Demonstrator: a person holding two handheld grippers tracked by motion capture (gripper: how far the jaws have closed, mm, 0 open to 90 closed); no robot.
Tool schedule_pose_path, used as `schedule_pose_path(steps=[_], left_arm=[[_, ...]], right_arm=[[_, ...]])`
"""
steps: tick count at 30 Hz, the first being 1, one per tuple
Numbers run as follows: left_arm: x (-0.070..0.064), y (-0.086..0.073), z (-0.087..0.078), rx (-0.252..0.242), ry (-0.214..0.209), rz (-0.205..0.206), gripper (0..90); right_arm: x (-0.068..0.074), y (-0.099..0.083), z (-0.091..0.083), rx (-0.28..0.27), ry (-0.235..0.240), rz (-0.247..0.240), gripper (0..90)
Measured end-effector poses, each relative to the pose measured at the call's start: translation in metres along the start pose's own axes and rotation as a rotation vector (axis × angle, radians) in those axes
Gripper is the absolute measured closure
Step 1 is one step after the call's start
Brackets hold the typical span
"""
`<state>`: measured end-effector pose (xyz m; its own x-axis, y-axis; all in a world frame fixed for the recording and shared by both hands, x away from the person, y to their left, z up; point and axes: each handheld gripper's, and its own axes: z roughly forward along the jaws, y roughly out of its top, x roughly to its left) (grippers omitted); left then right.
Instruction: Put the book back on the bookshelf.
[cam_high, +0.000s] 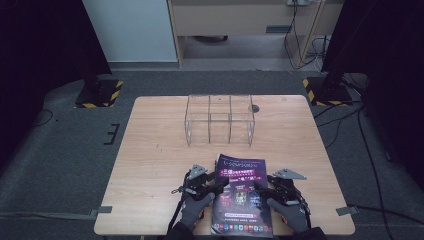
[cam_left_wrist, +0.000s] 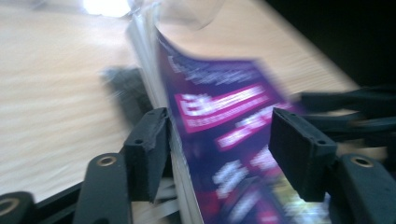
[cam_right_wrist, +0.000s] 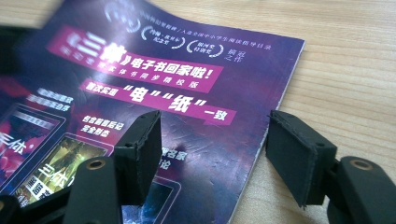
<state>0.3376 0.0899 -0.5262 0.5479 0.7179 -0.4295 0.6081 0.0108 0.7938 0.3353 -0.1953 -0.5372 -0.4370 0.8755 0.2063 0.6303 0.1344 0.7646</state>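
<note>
Purple book (cam_high: 242, 195): one, flat on the near edge of the wooden counter (cam_high: 150, 165), between both grippers.
Left gripper (cam_high: 216, 184): jaws open wide around the book's left edge, which lifts a little; nothing is clamped.
Right gripper (cam_high: 261, 186): jaws open wide astride the right edge, holding nothing.
Advice: I think both should close evenly and lift together, keeping the book level.
Clear box (cam_high: 220, 119): one, three compartments, farther back.

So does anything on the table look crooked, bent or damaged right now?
The purple book stands out: the left gripper view shows its cover curling up off the pages near the left gripper. The clear box stands square and upright. No spill or damage is visible.
</note>
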Motion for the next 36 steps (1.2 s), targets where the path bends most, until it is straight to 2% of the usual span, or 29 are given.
schedule_pose_path(steps=[1,4,5,7,8,10,11,14,16,17,19,20,22,23,24,26,27,30,31,33,34,36], left_arm=[[-0.004,0.001,0.000,0.002,-0.017,0.020,37.9],[-0.009,-0.002,0.005,0.046,0.023,0.084,37.2],[-0.008,-0.003,0.006,0.054,0.049,0.085,36.9],[-0.002,-0.004,0.007,0.063,0.052,0.041,37.0],[0.000,-0.005,0.007,0.072,0.071,0.034,37.0],[0.003,-0.006,0.008,0.101,0.120,0.049,36.8],[0.003,-0.007,0.010,0.118,0.138,0.042,36.3],[0.005,-0.006,0.010,0.125,0.130,0.044,35.8],[0.006,-0.006,0.008,0.107,0.108,0.032,36.5],[0.006,-0.005,0.006,0.088,0.078,0.021,37.1],[0.002,-0.001,0.001,0.042,-0.014,0.002,40.6],[-0.004,0.001,0.000,0.040,-0.011,0.039,40.8],[-0.013,0.001,0.005,0.068,0.032,0.129,39.1],[-0.013,-0.002,0.008,0.086,0.068,0.141,37.0],[-0.011,-0.003,0.009,0.089,0.078,0.134,36.6],[-0.004,-0.004,0.008,0.089,0.079,0.078,36.7],[-0.002,-0.004,0.008,0.094,0.084,0.067,36.7],[0.000,-0.005,0.010,0.096,0.096,0.072,36.6],[-0.003,-0.005,0.009,0.080,0.077,0.069,36.6],[-0.011,-0.002,0.007,0.049,0.048,0.105,36.6],[-0.015,-0.001,0.007,0.052,0.047,0.126,36.6],[-0.014,-0.001,0.009,0.070,0.059,0.122,35.7]], right_arm=[[0.000,0.000,0.000,0.001,0.003,0.001,35.9],[0.000,0.000,0.000,0.003,0.006,0.003,36.0],[0.000,0.000,0.000,0.002,0.006,0.003,36.0],[-0.001,0.000,0.000,0.001,0.006,-0.006,36.0],[-0.001,0.000,0.000,0.001,0.005,-0.007,36.0],[-0.001,0.000,0.000,0.001,0.005,-0.007,36.0],[-0.001,0.000,0.000,0.001,0.005,-0.008,36.0],[-0.001,0.000,0.000,0.002,0.007,-0.008,36.2],[-0.001,0.000,0.000,0.002,0.007,-0.008,36.1],[-0.001,0.000,0.000,0.002,0.008,-0.008,36.2],[-0.001,0.000,0.000,0.002,0.008,-0.009,36.1],[-0.001,0.000,0.000,0.003,0.008,-0.007,36.2],[-0.001,0.000,-0.001,0.003,0.010,-0.001,36.2],[-0.001,0.000,-0.001,0.003,0.010,0.000,36.2],[-0.001,0.000,-0.001,0.004,0.011,-0.003,36.1],[-0.001,0.000,-0.001,0.003,0.010,-0.006,36.2],[-0.001,0.000,-0.001,0.003,0.010,-0.006,36.1],[-0.001,0.000,0.000,0.003,0.009,-0.009,36.2],[-0.001,0.000,0.000,0.003,0.008,-0.010,36.2],[-0.001,0.000,0.000,0.003,0.005,-0.009,36.2],[0.000,0.000,-0.001,0.004,0.006,-0.004,36.2],[-0.001,0.000,-0.001,0.004,0.009,-0.005,36.2]])
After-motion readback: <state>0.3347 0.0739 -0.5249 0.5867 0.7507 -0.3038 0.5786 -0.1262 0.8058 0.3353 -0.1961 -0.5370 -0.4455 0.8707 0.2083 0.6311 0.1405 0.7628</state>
